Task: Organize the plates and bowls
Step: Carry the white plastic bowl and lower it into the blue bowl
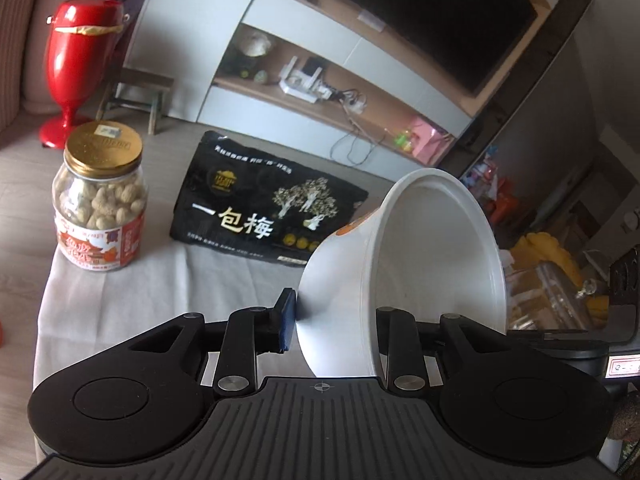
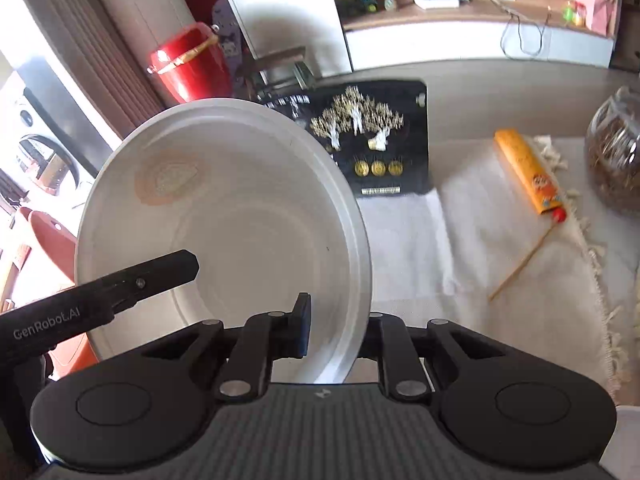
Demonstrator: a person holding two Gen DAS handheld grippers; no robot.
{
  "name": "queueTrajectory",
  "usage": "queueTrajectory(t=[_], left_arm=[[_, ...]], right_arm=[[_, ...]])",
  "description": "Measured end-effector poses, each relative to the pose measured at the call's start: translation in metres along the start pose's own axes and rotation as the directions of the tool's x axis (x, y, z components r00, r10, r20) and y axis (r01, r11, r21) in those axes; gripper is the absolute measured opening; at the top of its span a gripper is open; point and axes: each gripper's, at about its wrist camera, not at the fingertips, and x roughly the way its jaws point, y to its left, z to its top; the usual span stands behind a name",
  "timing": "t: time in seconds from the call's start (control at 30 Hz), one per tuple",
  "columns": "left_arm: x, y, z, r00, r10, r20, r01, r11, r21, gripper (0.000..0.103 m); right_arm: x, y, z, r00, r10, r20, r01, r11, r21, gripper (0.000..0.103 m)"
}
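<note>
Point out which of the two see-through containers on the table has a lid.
The clear peanut jar with the gold screw lid; the round glass bowl of brown bits stands open-topped.

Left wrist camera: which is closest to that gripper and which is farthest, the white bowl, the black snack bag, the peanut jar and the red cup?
1. White bowl, between the left gripper fingers.
2. Black snack bag, flat on the cloth, centre.
3. Peanut jar, upright at left; too close with the bag to call.
4. Red cup, far left, beyond the table.
</note>
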Motion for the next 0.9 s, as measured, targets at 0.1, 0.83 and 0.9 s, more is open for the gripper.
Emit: queueTrajectory(t=[0.1,0.83,0.9], left_arm=[[-0.011,-0.019,-0.011,0.995,-0.083,-0.049,0.084,0.996,0.007,0.030],[0.076,-0.031,-0.120,0.894,-0.055,-0.444,0.079,0.996,0.036,0.021],[0.074,-0.028,-0.119,0.891,-0.072,-0.447,0.092,0.995,0.023,0.024]], right_arm=[[-0.049,-0.003,-0.021,0.998,-0.032,0.055,0.035,0.998,-0.059,0.015],[-0.025,-0.075,-0.117,0.975,-0.130,-0.181,0.145,0.987,0.072,0.015],[-0.018,-0.077,-0.118,0.972,-0.138,-0.190,0.154,0.986,0.070,0.015]])
